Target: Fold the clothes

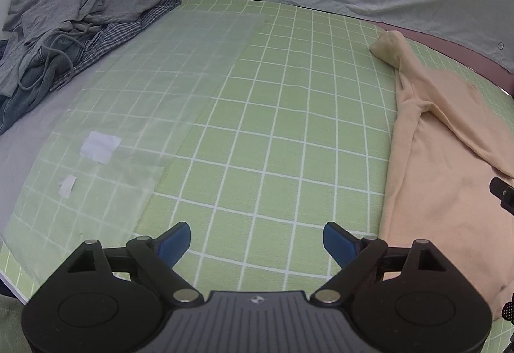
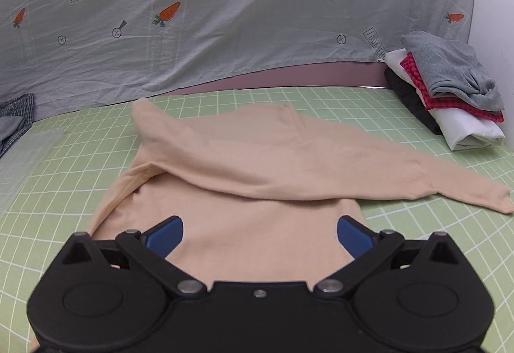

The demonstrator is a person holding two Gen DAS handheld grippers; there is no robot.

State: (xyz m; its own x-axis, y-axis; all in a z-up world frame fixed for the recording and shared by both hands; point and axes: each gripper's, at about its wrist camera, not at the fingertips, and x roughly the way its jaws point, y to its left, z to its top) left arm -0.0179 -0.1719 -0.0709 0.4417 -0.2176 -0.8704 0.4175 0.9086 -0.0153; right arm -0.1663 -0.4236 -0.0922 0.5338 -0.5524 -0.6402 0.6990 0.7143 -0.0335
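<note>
A peach long-sleeved top (image 2: 250, 160) lies on the green grid mat (image 2: 64, 166), one sleeve folded across its body and ending at the right. My right gripper (image 2: 258, 235) hangs open above the top's lower part, nothing between its blue pads. In the left wrist view the same peach top (image 1: 443, 153) lies at the right of the mat (image 1: 273, 115). My left gripper (image 1: 257, 243) is open over bare mat, left of the top. A black part of the other gripper (image 1: 504, 192) shows at the right edge.
A heap of unfolded grey and checked clothes (image 1: 70, 41) lies at the mat's far left. A stack of folded clothes (image 2: 449, 89) sits at the far right. A translucent plastic sheet (image 1: 154, 89) covers the mat's left part. A carrot-print cloth (image 2: 225, 15) hangs behind.
</note>
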